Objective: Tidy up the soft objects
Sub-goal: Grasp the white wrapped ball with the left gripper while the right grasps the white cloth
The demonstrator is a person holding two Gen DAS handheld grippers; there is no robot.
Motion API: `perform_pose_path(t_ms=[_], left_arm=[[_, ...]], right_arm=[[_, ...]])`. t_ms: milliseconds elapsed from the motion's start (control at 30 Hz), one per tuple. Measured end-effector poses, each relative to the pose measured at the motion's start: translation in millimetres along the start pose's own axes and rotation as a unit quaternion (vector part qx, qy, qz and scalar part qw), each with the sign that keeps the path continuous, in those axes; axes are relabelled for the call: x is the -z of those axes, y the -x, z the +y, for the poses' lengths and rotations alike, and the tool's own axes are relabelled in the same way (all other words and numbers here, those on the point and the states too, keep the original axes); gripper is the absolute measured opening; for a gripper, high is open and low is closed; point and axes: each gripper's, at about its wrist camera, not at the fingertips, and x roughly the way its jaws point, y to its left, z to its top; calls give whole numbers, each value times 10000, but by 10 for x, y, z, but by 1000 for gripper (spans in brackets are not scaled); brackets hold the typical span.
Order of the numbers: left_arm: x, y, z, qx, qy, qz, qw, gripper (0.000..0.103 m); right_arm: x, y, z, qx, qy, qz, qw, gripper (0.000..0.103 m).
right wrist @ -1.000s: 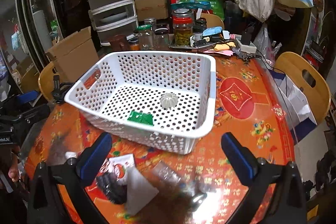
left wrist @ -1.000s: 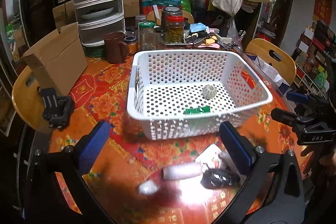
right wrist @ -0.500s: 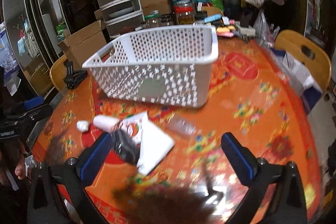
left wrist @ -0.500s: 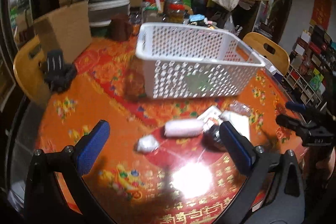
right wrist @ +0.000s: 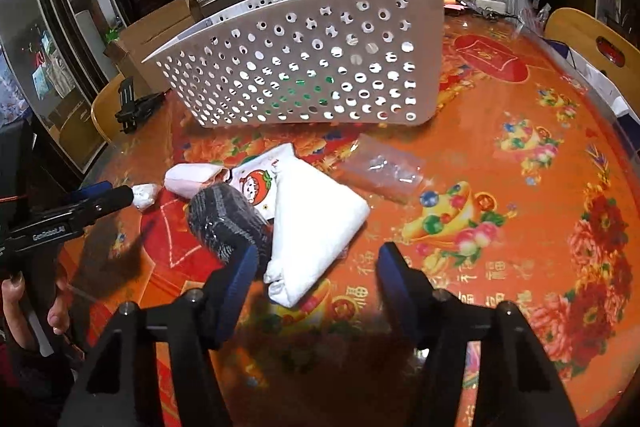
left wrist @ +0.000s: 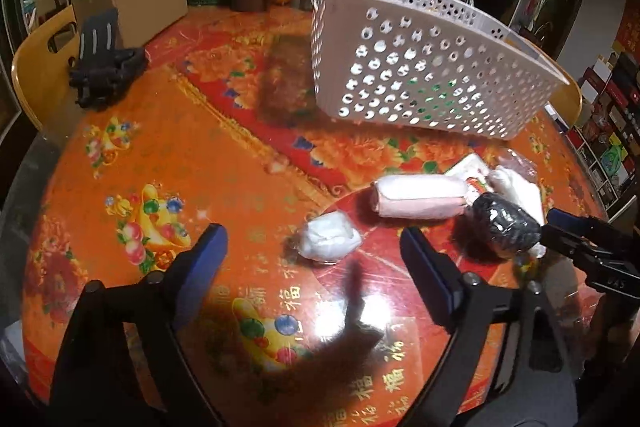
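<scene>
Both tongs, left tongs and right tongs, have dropped from basket height to desk level, jaws apart and empty; white bundle lies centre frame, folded cloth lower centre, both ready for pickup.

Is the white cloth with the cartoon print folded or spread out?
Folded. In the right wrist view the white cloth lies on the table as a compact, thick packet with stacked edges, beside the dark roll.

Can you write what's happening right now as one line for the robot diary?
left gripper: open, over small white bundle | right gripper: open, at folded white cloth | white basket: behind
</scene>
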Motion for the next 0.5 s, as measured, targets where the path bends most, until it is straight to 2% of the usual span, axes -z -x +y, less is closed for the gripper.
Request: perform_pose_path(t_ms=[100, 133, 167, 233, 333, 500], left_arm=[[-6, -95, 4, -2, -8, 55, 10000, 77], [-5, -129, 3, 2, -11, 82, 10000, 73], [-13, -160, 1, 11, -25, 100, 9999, 64], [-12, -216, -13, 12, -75, 149, 9999, 58], [-3, -257, -36, 4, -120, 165, 9998, 54], [0, -265, -91, -115, -253, 103, 9996, 42]], right_arm=[[-3, -37, 34, 25, 73, 34, 10000, 61], [-3, -59, 47, 46, 105, 66, 9999, 58], [0, -79, 50, 45, 116, 105, 9999, 52], [6, -99, 66, 67, 162, 105, 9998, 46], [12, -102, 75, 121, 191, 108, 9997, 41], [34, -95, 82, 199, 262, 92, 9994, 27]])
